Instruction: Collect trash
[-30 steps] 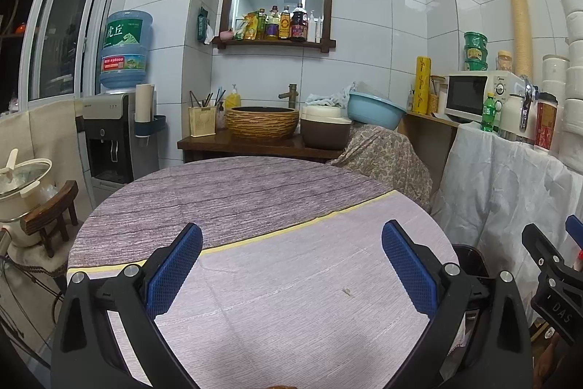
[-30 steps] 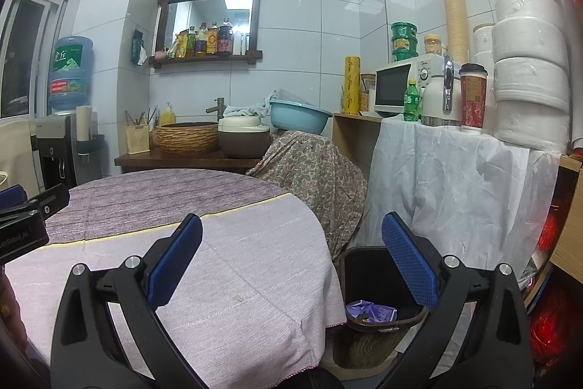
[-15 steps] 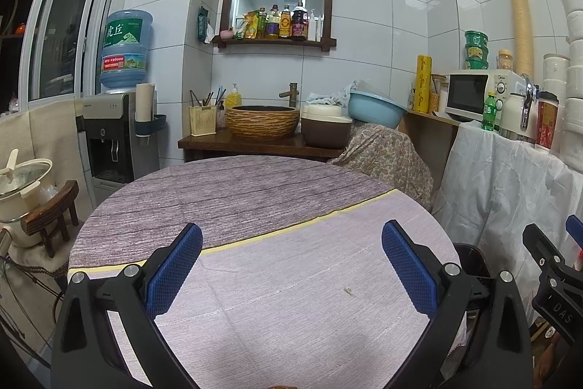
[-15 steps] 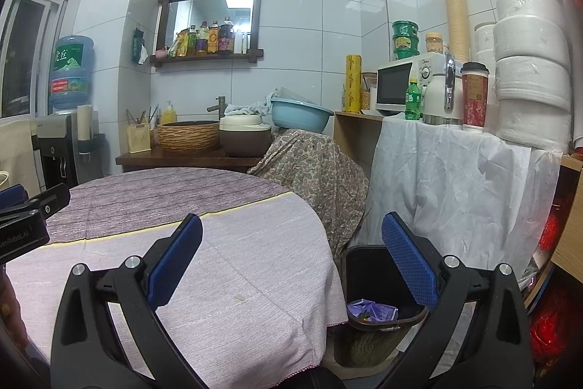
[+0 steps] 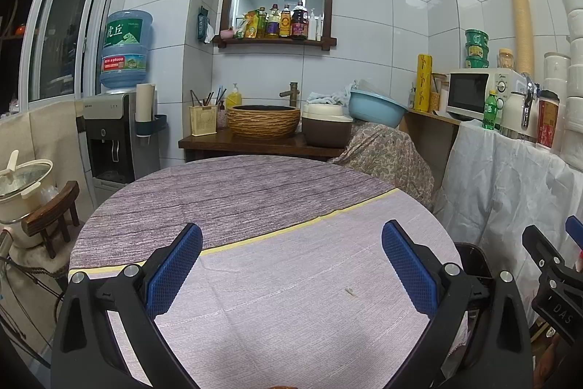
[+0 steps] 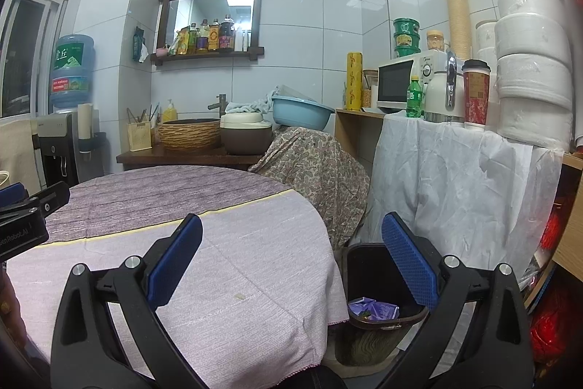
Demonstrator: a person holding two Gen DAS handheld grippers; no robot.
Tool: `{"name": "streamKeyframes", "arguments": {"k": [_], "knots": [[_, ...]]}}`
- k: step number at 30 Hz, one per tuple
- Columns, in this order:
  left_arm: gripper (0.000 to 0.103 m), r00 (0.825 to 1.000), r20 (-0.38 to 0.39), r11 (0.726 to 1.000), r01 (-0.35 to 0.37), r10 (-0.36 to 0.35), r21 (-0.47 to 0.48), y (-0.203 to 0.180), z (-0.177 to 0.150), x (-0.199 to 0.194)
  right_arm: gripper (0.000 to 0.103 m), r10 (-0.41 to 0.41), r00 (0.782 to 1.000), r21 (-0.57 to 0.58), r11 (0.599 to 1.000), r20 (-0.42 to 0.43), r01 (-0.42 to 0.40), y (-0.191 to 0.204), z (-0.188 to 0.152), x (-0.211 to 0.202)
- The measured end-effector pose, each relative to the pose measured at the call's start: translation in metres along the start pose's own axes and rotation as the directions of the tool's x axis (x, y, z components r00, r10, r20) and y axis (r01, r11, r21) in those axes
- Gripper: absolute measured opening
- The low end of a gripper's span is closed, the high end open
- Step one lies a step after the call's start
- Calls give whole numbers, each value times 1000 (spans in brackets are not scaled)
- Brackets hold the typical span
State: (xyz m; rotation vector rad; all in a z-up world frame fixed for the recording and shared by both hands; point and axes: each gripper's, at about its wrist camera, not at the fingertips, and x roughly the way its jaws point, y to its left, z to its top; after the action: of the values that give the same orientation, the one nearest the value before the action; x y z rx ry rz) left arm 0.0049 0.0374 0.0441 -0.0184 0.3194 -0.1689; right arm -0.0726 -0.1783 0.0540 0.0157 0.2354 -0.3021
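Purple wrappers [image 6: 372,308] lie in the dark bin [image 6: 368,265] beside the surface [image 6: 218,265], seen only from the right claw [image 6: 291,259]; both it and the left claw [image 5: 291,259] gape empty.

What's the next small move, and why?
Probably lower the left tongs onto the small crumb on the cloth; both tongs are open and empty, the bin already holds purple wrappers, and nothing else looks like trash.

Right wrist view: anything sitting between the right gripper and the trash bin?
Nothing solid. In the right wrist view the right gripper hangs open over the table edge; only the drooping tablecloth hem separates it from the bin, which holds a purple wrapper.
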Motion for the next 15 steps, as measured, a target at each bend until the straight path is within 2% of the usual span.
{"name": "streamKeyframes", "arguments": {"k": [15], "knots": [[98,1000,-9,1000,-6,6,1,4,-1,2,97,1,1000,-4,1000,-1,-1,1,-2,1]]}}
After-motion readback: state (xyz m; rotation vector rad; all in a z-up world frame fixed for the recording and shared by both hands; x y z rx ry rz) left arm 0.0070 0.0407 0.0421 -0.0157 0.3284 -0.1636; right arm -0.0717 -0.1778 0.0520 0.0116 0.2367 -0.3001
